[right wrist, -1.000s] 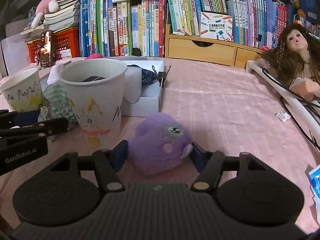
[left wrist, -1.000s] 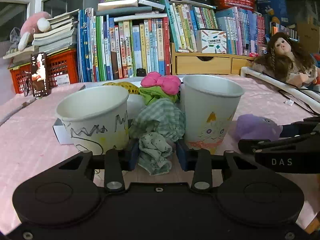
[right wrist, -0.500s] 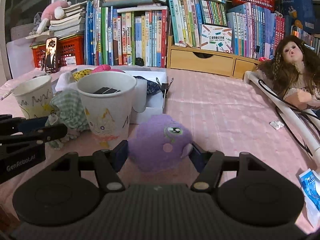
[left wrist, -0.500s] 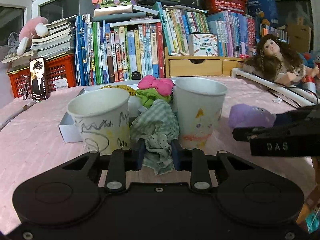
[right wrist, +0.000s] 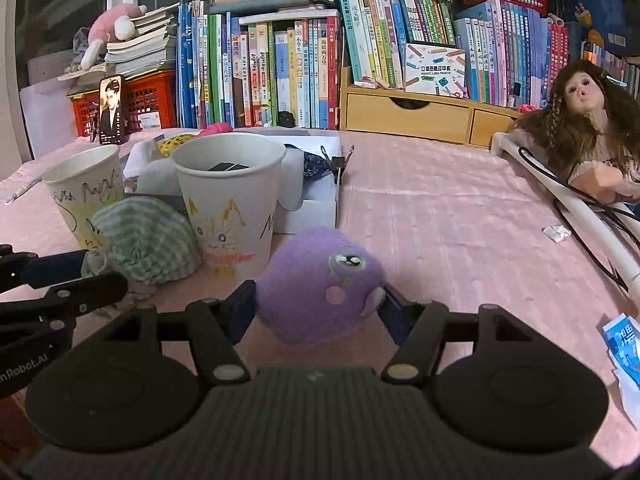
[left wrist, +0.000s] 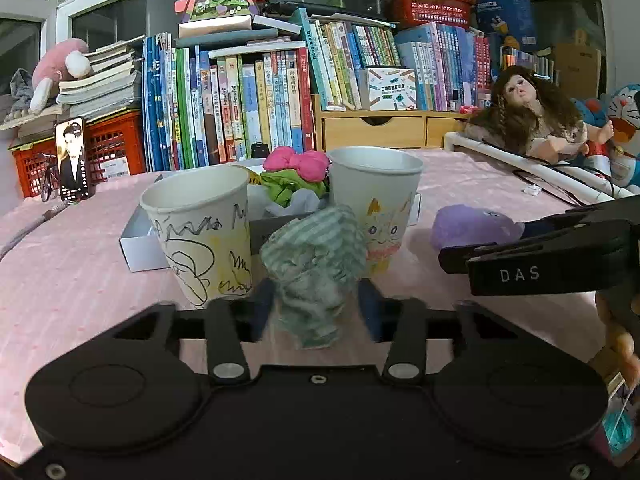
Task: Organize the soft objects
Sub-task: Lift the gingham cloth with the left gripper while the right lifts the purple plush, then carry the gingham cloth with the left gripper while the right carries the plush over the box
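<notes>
While gripped, purple plush (right wrist: pixel 320 284) upright, eye (right wrist: pixel 347 263) facing right

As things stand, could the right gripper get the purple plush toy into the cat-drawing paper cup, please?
Probably yes. The right gripper holds the purple plush toy, and the cat-drawing paper cup stands just ahead to its left, mouth open; something dark already lies inside it.
</notes>
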The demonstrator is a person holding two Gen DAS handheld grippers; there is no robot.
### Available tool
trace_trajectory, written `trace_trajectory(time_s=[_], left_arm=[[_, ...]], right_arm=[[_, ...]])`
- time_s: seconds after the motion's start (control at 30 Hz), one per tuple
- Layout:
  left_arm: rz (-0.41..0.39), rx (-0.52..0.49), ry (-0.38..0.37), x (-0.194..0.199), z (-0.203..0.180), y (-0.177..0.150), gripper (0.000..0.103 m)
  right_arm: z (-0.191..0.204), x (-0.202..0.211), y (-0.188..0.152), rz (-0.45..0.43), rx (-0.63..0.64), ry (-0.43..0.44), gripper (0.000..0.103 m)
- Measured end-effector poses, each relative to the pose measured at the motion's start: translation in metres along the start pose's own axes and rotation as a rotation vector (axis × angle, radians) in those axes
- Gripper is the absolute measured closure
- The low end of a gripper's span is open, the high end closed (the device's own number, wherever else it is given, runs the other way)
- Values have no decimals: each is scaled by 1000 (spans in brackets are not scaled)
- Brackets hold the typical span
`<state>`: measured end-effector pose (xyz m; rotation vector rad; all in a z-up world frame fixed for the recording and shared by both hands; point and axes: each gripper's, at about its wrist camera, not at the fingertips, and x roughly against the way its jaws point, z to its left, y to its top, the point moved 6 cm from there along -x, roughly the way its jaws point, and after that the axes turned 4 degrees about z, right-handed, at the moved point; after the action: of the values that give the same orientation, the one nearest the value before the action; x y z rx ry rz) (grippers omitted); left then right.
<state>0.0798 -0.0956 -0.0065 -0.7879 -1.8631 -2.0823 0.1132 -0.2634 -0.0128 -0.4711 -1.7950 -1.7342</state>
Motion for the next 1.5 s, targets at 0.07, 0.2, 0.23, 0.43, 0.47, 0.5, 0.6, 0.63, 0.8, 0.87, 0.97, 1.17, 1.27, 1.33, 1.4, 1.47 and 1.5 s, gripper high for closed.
trace_trajectory(time_s=[0.07,0.2,0.23,0.43,0.47,0.5,0.6,0.63,0.8,0.87,0.97,1.17,1.27,1.33,1.4,1.47,1.5], left_arm=[[2,7,-3,-4,1,2,48],[1,12,-5,-16,2,7,40],[-2,15,-5,-17,2,7,38],[-12,12,9,-34,1,11,26],[-6,20,8,-38,1,11,29],[3,30,4,-41,2,10,30],[16,57,0,-45,5,9,46],[19,59,-3,-45,6,9,50],[22,65,-24,-38,7,8,57],[19,65,-33,-34,5,8,58],[12,58,-40,-26,3,10,59],[-5,52,-53,-12,1,16,59],[-14,50,-59,-5,1,22,59],[-22,49,-64,1,1,26,59],[-33,50,-71,7,2,30,59],[-46,47,-73,14,4,36,59],[-53,46,-73,17,5,39,59]], right_arm=[[0,0,0,0,-3,1,35],[0,-2,0,5,-14,7,35],[0,-3,0,6,-16,9,35],[1,-6,1,12,-20,-2,36],[0,-7,0,13,-21,-7,36],[0,-8,0,15,-26,-7,36],[-2,-11,0,23,-38,8,36],[-1,-11,0,25,-36,9,36],[7,-12,-2,27,-13,26,36],[10,-11,-2,24,-6,31,36],[13,-8,0,16,-1,34,36],[14,1,4,-3,-6,38,36],[14,7,6,-15,-11,40,36],[15,13,9,-24,-12,41,36],[16,18,12,-36,-10,44,36],[18,25,14,-50,-2,47,36],[19,28,16,-57,2,48,36]])
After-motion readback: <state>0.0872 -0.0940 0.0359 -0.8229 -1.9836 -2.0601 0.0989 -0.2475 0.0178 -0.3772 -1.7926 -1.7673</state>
